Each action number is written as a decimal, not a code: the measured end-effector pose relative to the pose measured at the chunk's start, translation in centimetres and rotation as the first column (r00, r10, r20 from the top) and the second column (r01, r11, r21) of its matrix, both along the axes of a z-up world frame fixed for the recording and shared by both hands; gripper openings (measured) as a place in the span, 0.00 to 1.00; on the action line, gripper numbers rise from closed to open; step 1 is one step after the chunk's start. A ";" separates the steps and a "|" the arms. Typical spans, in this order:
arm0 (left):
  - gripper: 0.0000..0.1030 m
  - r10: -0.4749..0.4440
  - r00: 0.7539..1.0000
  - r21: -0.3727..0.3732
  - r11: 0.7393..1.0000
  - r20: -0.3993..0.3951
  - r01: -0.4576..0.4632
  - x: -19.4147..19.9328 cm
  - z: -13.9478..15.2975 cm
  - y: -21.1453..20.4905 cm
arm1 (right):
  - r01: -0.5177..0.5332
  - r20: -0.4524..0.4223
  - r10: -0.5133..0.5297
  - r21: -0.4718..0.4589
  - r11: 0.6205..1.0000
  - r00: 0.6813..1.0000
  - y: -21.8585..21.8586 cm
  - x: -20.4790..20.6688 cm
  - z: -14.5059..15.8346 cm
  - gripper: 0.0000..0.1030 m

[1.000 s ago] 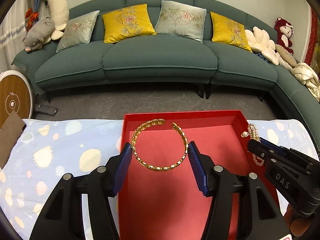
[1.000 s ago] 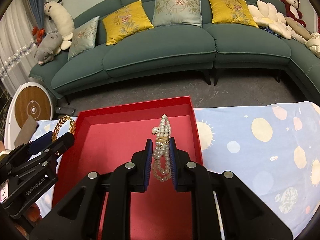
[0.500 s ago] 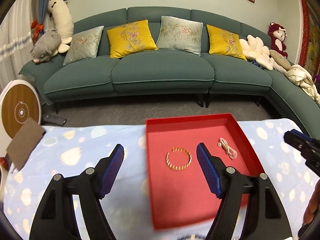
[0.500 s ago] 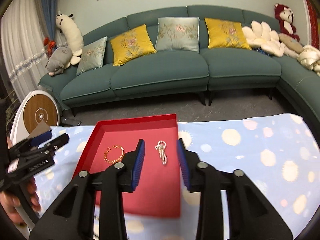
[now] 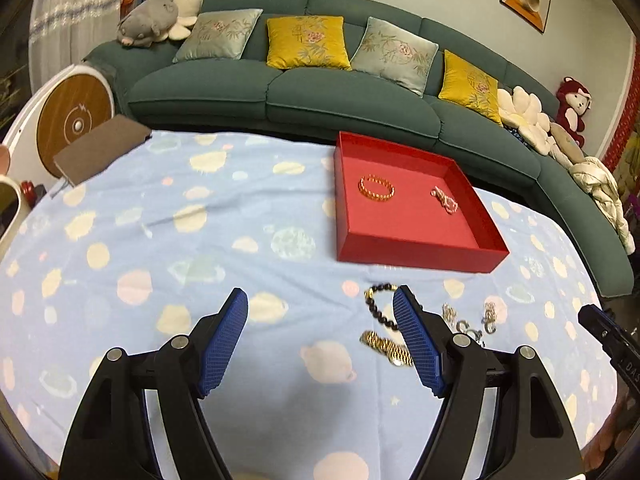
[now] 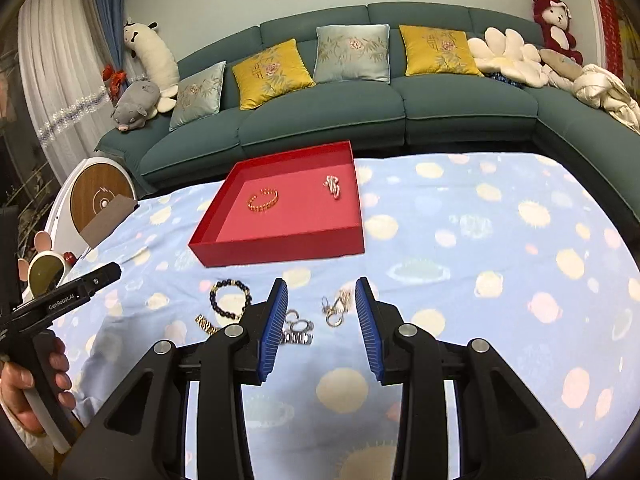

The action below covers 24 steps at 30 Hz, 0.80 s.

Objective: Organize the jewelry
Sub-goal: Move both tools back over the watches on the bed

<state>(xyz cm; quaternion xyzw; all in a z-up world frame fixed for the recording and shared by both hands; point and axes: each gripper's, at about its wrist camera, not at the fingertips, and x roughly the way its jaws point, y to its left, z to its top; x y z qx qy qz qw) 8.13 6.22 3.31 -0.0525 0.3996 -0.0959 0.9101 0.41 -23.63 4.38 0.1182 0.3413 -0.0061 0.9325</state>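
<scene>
- Two pieces have been placed in the red tray [image 6: 280, 246]: a gold bangle [image 6: 263, 199] toward its left and a pearl bracelet [image 6: 333, 186] toward its right, well apart from each other.
- The left gripper [image 5: 320, 338] is seen released, its jaws wide and empty above the blue cloth [image 5: 160, 240].
- The right gripper [image 6: 321, 326] is also seen released, jaws parted with nothing pressed between the pads.
- Four pieces are left on the cloth in front of the tray: a dark bead bracelet [image 6: 230, 298], a gold watch band [image 6: 206, 325], a silver watch [image 6: 297, 330] and a small tangle of rings or earrings [image 6: 336, 308].
- The step in hand is judged to be the reach for the next pair of pieces.
- For the next move, each gripper would need to be lowered over one piece, with the jaws straddling it, and closed low against the cloth, since these pieces lie flat.
</scene>
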 end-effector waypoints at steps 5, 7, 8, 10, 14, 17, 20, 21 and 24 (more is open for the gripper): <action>0.70 -0.021 1.000 0.040 0.999 -0.011 0.022 -1.3 -2.2 -0.5 | -0.007 -0.043 0.006 -0.018 1.000 0.999 1.0 -0.7 -2.3 0.33; 0.70 -0.034 0.999 0.068 0.997 -0.010 0.034 -1.6 -3.0 -1.0 | -0.022 -0.067 0.020 -0.034 0.999 0.998 1.5 -0.7 -3.3 0.33; 0.70 -0.043 0.999 0.069 0.997 -0.015 0.044 -1.6 -3.3 -1.2 | -0.026 -0.074 0.023 -0.043 0.999 0.997 1.9 -0.7 -3.8 0.33; 0.70 -0.063 0.998 0.068 0.996 -0.030 0.065 -1.6 -3.9 -1.7 | -0.038 -0.086 0.034 -0.053 0.998 0.996 2.3 -0.4 -4.5 0.33; 0.70 -0.089 0.996 0.091 0.992 -0.025 0.091 -1.7 -4.5 -2.6 | -0.055 -0.106 0.047 -0.071 0.996 0.993 2.9 0.2 -5.4 0.33; 0.70 -0.101 0.994 0.091 0.990 -0.029 0.103 -1.6 -4.7 -2.9 | -0.068 -0.117 0.059 -0.075 0.995 0.991 3.3 0.7 -5.8 0.33; 0.70 -0.112 0.993 0.081 0.990 -0.043 0.116 -1.4 -5.1 -3.1 | -0.089 -0.126 0.079 -0.073 0.993 0.989 3.7 1.2 -6.1 0.33; 0.70 -0.113 0.992 0.084 0.990 -0.046 0.117 -1.4 -5.2 -3.2 | -0.099 -0.129 0.089 -0.073 0.992 0.988 4.0 1.3 -6.2 0.33; 0.70 -0.113 0.992 0.089 0.989 -0.051 0.117 -1.3 -5.4 -3.4 | -0.137 -0.141 0.125 -0.076 0.988 0.982 5.0 2.0 -6.7 0.33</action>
